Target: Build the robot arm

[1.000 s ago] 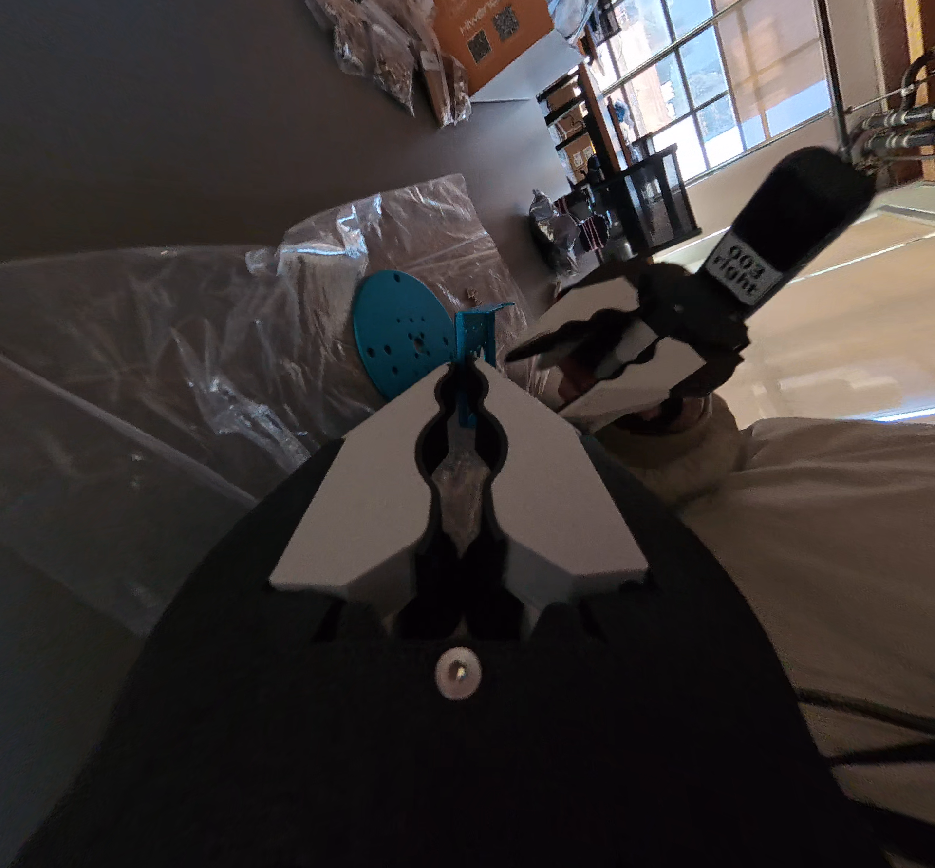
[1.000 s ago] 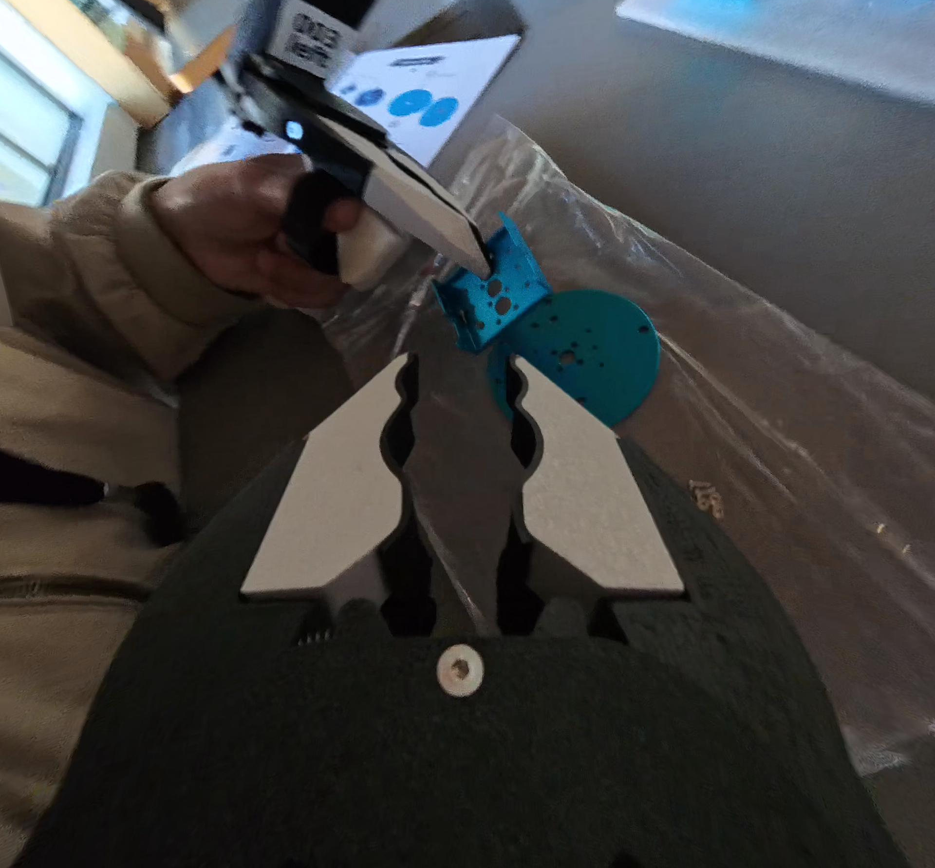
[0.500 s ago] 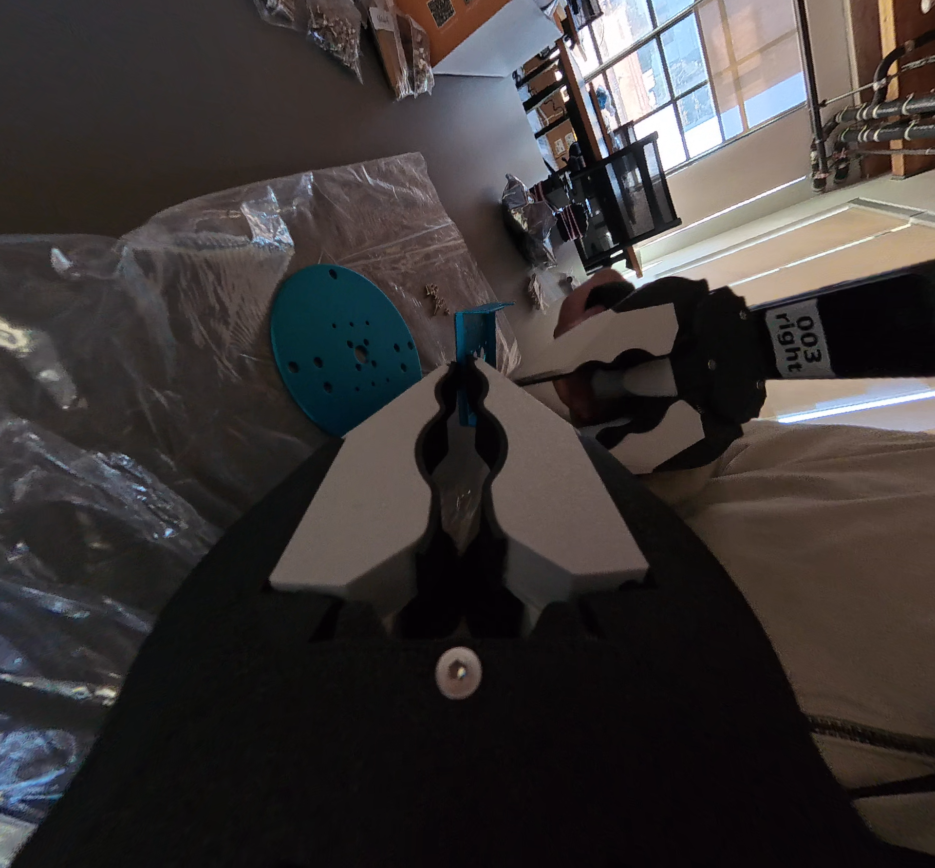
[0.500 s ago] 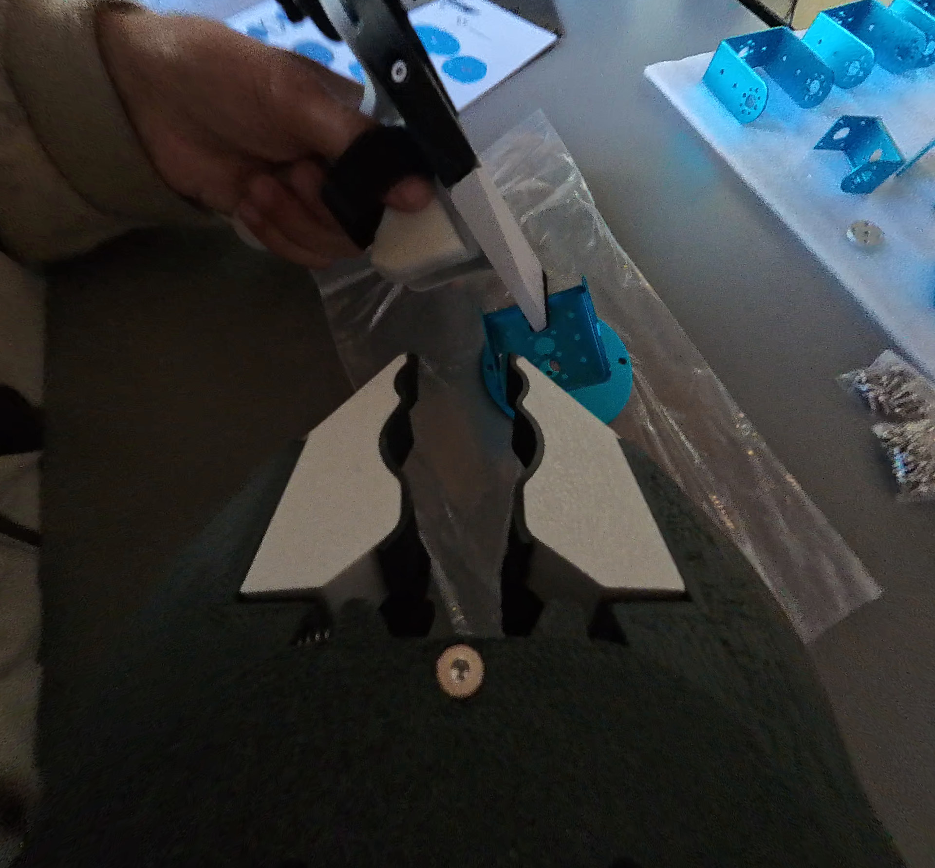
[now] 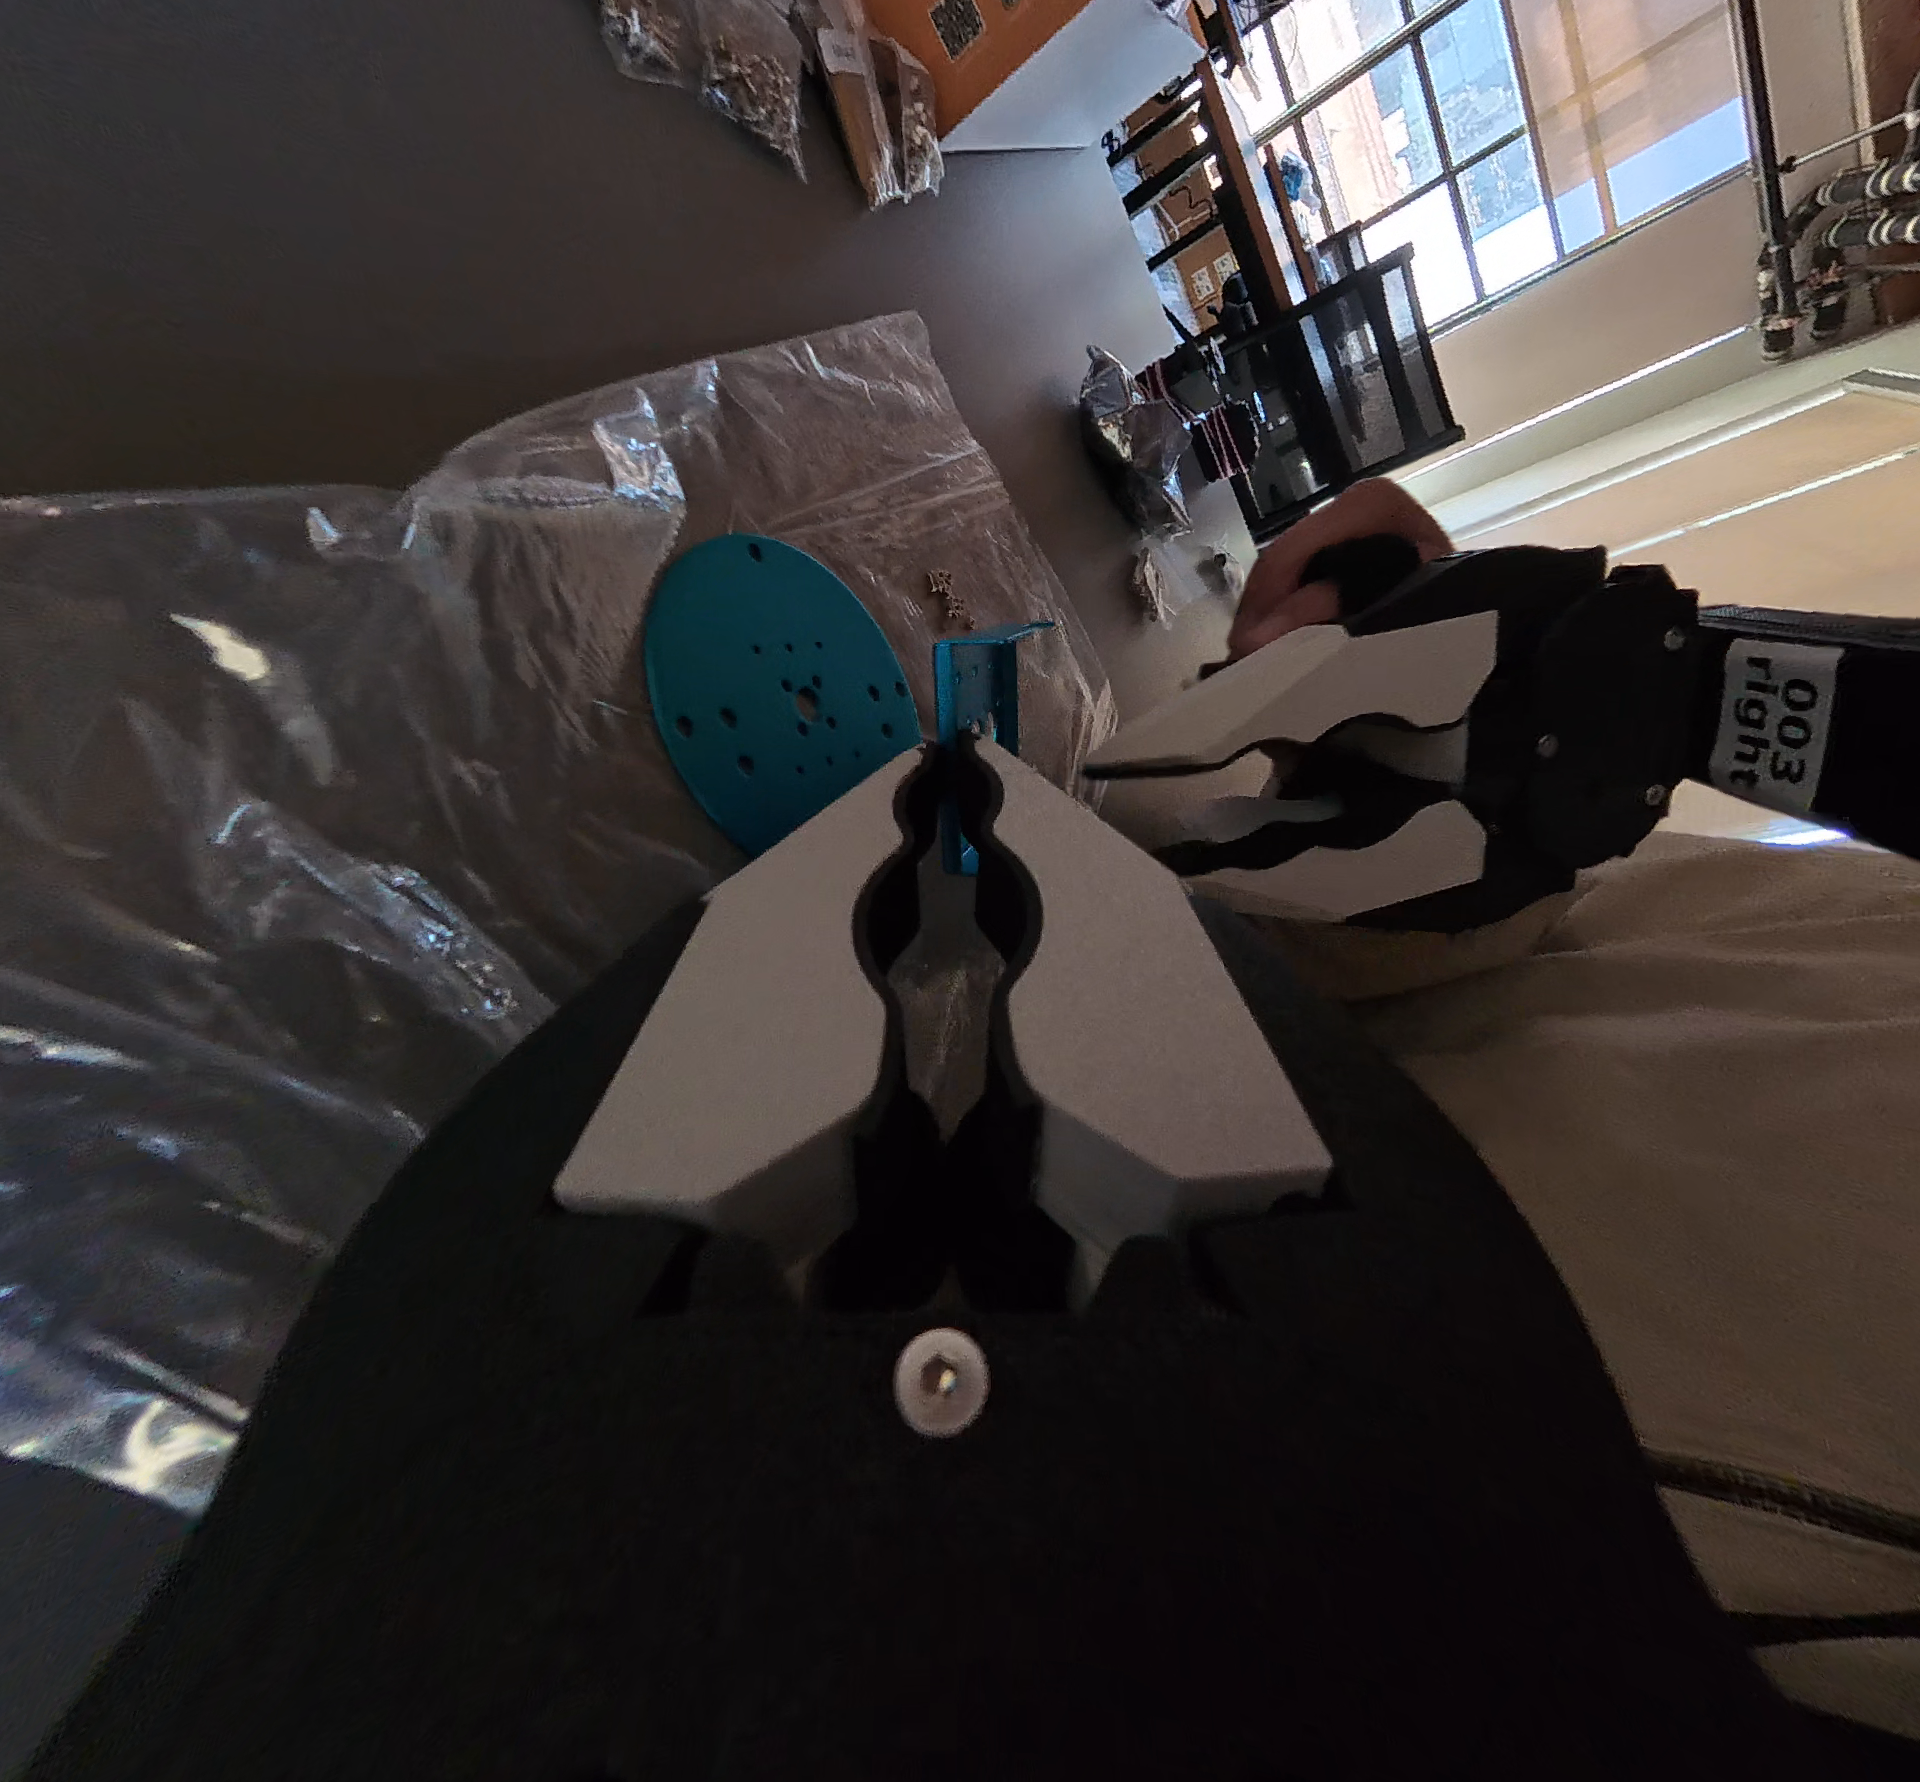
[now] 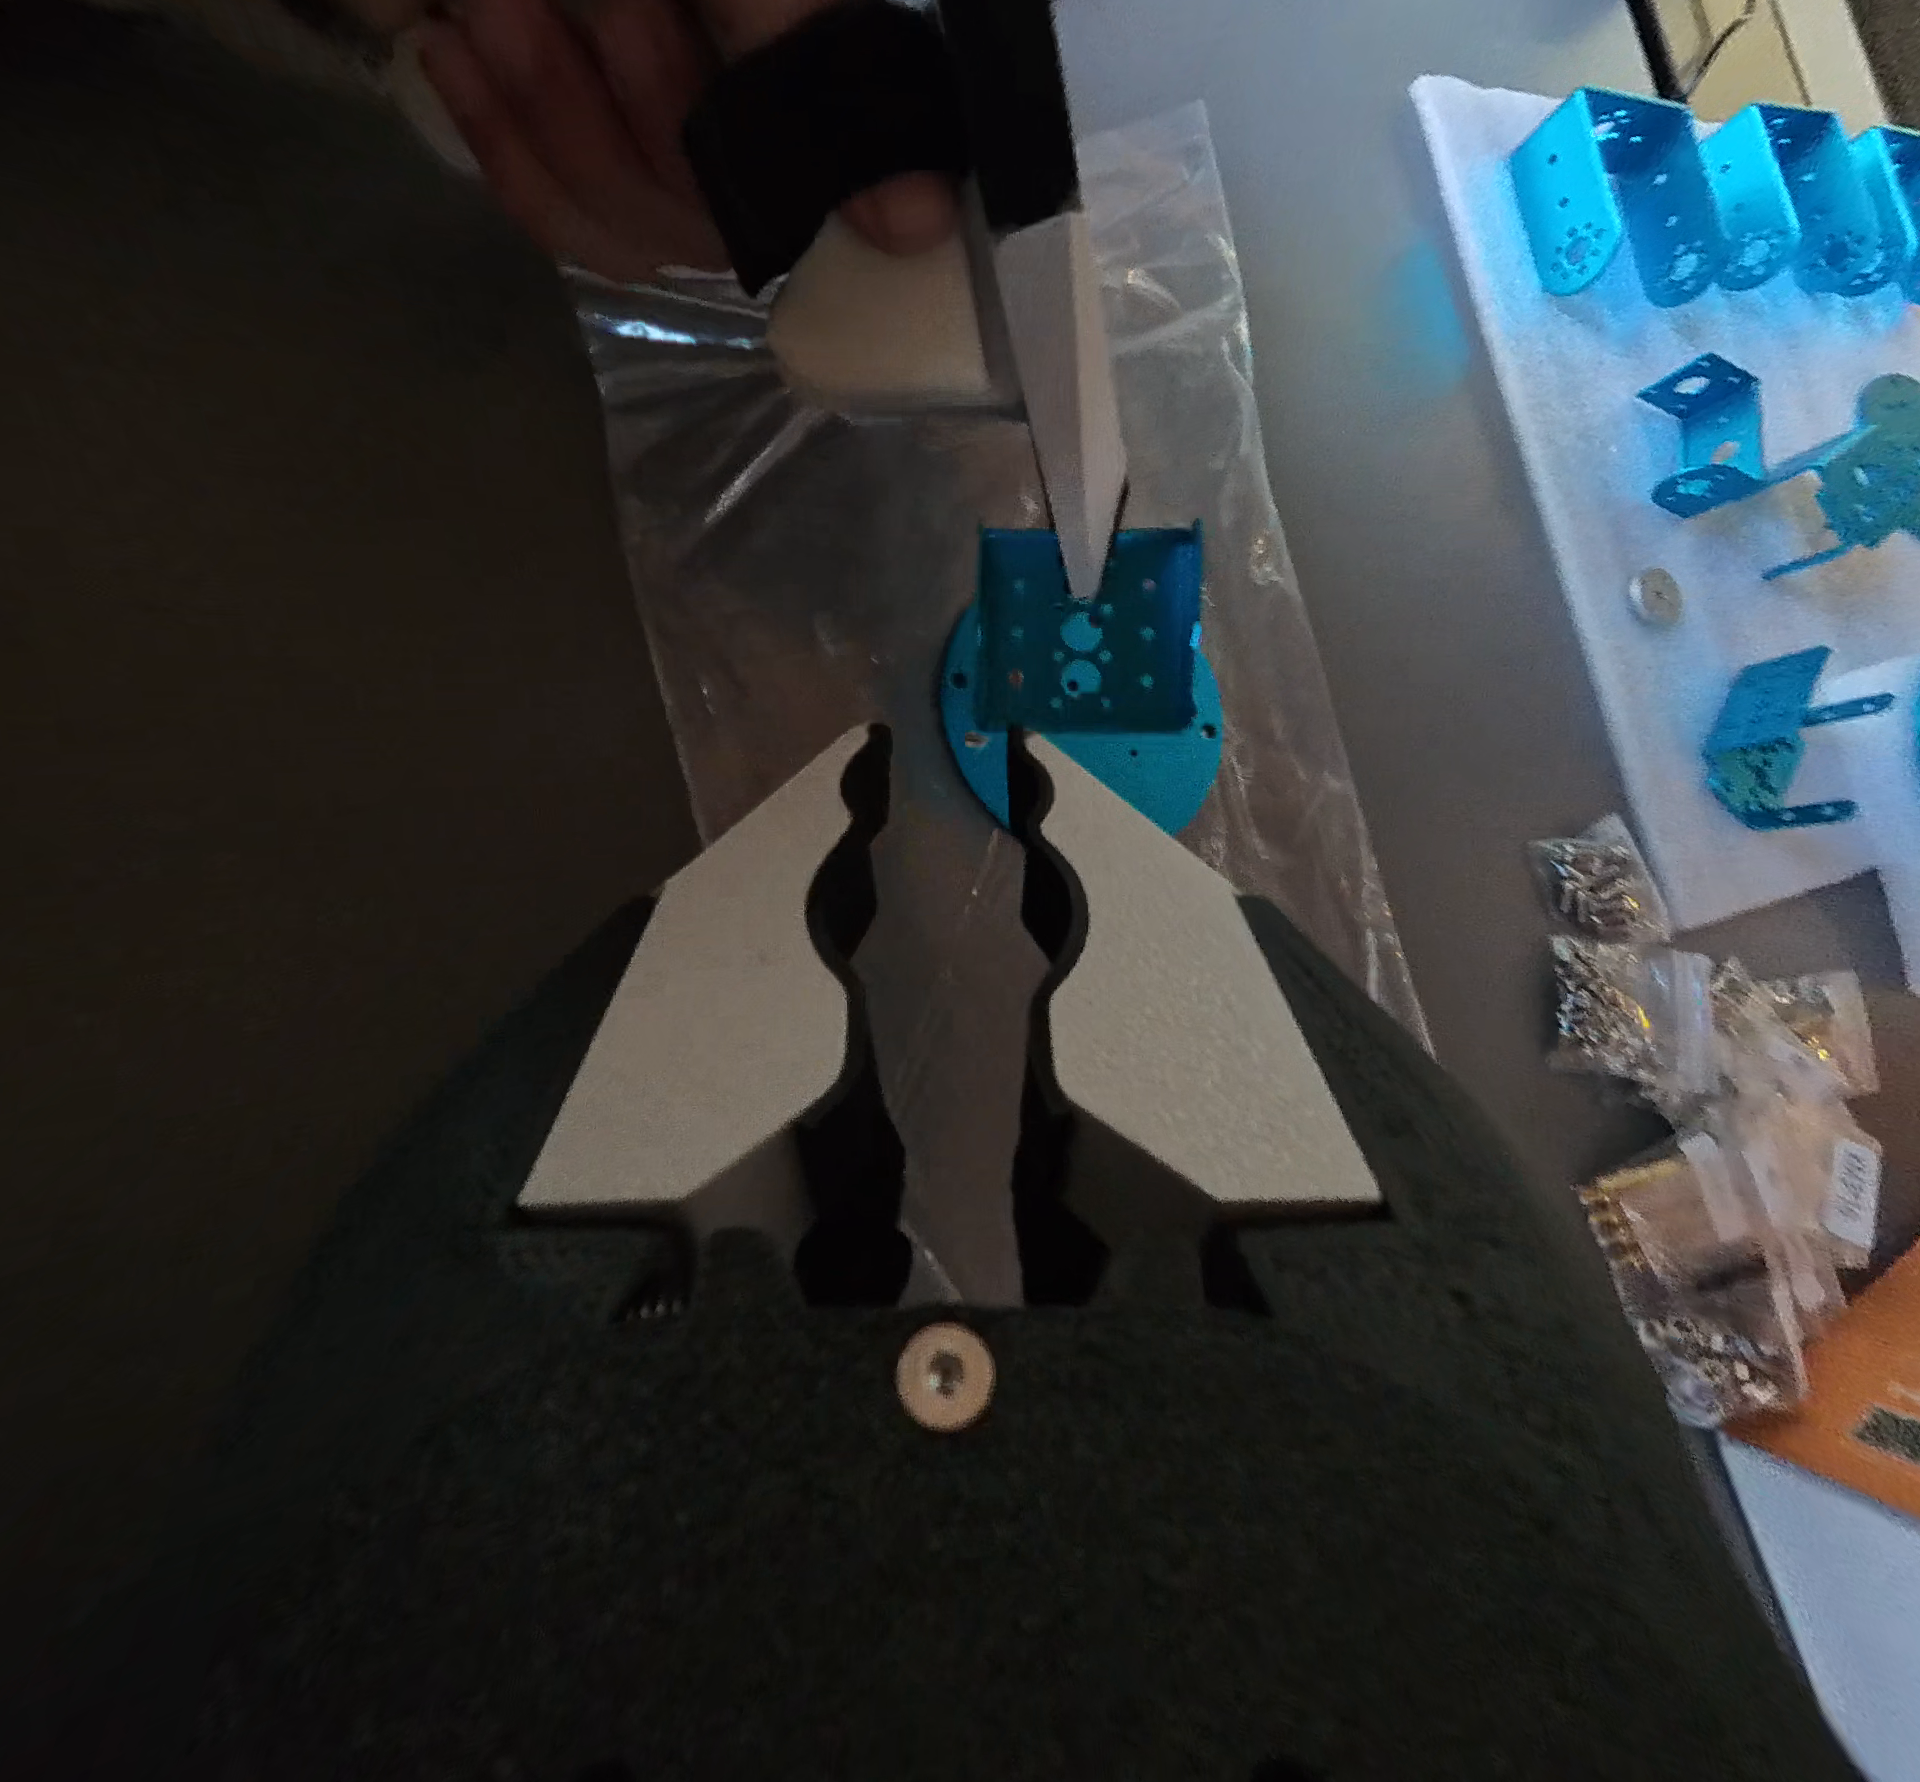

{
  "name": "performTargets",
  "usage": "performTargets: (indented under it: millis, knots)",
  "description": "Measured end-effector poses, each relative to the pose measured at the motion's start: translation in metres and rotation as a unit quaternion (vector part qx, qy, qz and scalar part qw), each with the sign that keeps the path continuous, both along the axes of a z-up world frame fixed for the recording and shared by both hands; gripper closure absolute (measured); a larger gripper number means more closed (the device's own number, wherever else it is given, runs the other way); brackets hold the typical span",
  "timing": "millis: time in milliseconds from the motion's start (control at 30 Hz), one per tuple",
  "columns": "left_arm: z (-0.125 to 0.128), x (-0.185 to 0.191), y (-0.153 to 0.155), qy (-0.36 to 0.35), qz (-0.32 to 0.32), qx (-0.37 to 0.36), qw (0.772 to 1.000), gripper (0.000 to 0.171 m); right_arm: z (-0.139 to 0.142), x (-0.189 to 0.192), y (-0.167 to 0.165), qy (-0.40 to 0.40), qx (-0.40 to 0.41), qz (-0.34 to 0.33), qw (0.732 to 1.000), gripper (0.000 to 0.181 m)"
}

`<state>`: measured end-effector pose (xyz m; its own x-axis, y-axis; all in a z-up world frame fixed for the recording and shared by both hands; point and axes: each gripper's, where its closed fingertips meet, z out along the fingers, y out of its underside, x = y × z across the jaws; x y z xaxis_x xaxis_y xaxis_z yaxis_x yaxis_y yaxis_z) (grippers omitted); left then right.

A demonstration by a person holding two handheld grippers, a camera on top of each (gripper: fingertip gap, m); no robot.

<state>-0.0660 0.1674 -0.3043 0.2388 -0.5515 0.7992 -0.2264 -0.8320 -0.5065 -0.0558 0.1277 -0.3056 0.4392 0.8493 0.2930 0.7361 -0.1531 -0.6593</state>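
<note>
Left wrist view: your left gripper pinches the blue bracket above the blue disc | right gripper empty, parted | keep the pinch firm, bracket square over disc holes.

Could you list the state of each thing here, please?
Left claw: shut on bracket.
Bracket: held upright above disc.
Right claw: open, holding nothing.
Disc: flat on plastic bag.
Plastic bag: flat on table.
</note>
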Motion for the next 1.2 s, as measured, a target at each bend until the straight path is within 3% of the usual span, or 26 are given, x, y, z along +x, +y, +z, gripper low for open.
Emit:
performTargets:
  millis: [100, 233, 400, 567, 733, 933, 1200]
  knots:
    - [0.001, 0.0, 0.0, -0.005, -0.001, -0.008, 1.0, 0.17, 0.007, 0.003, 0.001, 0.014, 0.006, -0.01, 1.0, 0.157]
    - [0.002, 0.0, 0.001, -0.009, 0.001, -0.009, 1.0, 0.17, -0.004, 0.011, 0.006, 0.001, 0.005, -0.023, 1.0, 0.155]
    - [0.002, -0.008, 0.013, -0.012, 0.017, -0.012, 1.0, 0.17, -0.022, 0.019, 0.007, 0.062, -0.063, -0.079, 0.993, 0.158]
    - [0.008, -0.026, 0.034, -0.017, 0.052, 0.001, 0.998, 0.171, -0.023, 0.018, 0.014, 0.104, -0.056, -0.133, 0.984, 0.16]
    - [0.011, -0.036, 0.044, -0.022, 0.066, -0.002, 0.998, 0.17, -0.021, -0.003, 0.013, 0.135, -0.079, -0.097, 0.983, 0.163]
    - [0.008, -0.031, 0.037, -0.022, 0.051, -0.009, 0.998, 0.17, -0.039, -0.013, 0.013, 0.073, -0.085, -0.042, 0.993, 0.165]
    - [0.006, -0.032, 0.038, -0.025, 0.05, -0.021, 0.998, 0.17, -0.033, -0.011, 0.017, 0.083, -0.079, -0.05, 0.992, 0.167]
